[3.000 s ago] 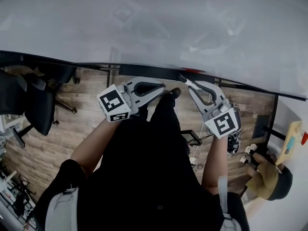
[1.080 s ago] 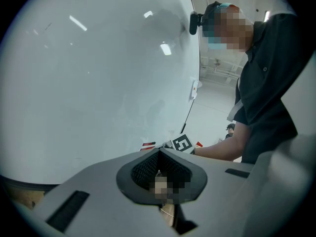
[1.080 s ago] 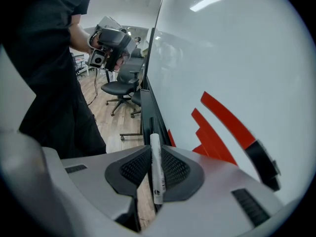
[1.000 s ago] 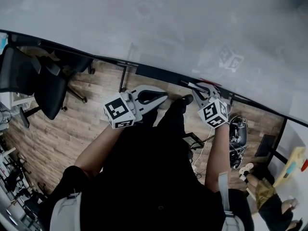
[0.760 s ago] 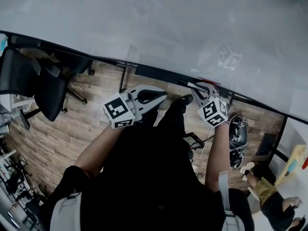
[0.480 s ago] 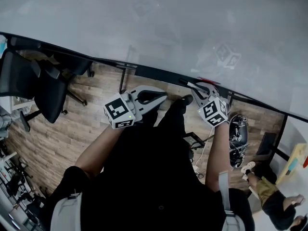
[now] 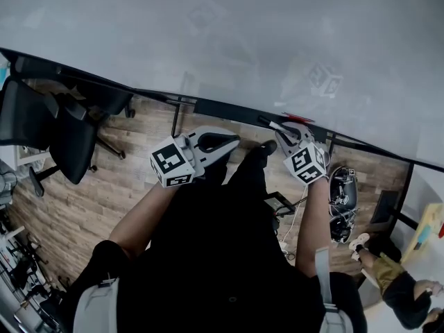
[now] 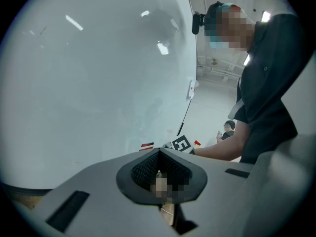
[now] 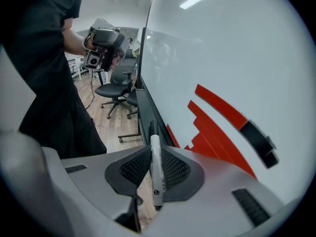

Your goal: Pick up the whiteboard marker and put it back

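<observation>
Clamping a white, black-tipped whiteboard marker (image 9: 156, 177) (print on its barrel) is the right gripper (image 9: 156, 154); left gripper (image 8: 159, 154) closed, empty.

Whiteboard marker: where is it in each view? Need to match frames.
Head view: whiteboard marker, upper centre-right, held in the right tool at the board's lower edge.
Left gripper view: not made out.
Right gripper view: bottom centre, clamped between the jaws.
Shared landmark: the whiteboard.
</observation>
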A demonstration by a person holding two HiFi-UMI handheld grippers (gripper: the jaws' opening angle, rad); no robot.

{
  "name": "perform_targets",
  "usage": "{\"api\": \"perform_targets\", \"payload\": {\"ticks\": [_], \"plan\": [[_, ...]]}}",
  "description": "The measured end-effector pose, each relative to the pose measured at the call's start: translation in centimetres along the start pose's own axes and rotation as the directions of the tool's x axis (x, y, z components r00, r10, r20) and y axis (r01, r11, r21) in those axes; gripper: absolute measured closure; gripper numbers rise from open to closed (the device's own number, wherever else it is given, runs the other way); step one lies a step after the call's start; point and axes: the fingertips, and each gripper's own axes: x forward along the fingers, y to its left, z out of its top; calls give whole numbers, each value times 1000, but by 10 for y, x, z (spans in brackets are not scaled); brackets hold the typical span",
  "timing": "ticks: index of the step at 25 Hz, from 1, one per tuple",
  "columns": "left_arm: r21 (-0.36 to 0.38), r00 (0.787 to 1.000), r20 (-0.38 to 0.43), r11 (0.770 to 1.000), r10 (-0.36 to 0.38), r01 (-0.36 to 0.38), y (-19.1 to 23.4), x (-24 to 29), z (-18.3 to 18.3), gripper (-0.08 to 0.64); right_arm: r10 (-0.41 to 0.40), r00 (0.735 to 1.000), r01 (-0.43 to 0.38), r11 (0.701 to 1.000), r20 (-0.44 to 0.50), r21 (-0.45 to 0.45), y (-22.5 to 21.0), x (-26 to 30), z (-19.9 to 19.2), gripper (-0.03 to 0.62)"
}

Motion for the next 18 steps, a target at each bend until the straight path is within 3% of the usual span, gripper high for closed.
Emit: {"api": "perform_targets", "payload": {"ticks": [13, 18], "plan": [[-4, 1000, -11, 1000, -14, 14, 0, -2, 0, 548, -44, 999, 44, 999, 29, 18, -7, -9, 10, 518], [12, 999, 2, 999, -53, 53, 0, -1, 6, 548, -86, 991, 81, 995, 99, 58, -9, -31, 32, 518]]}}
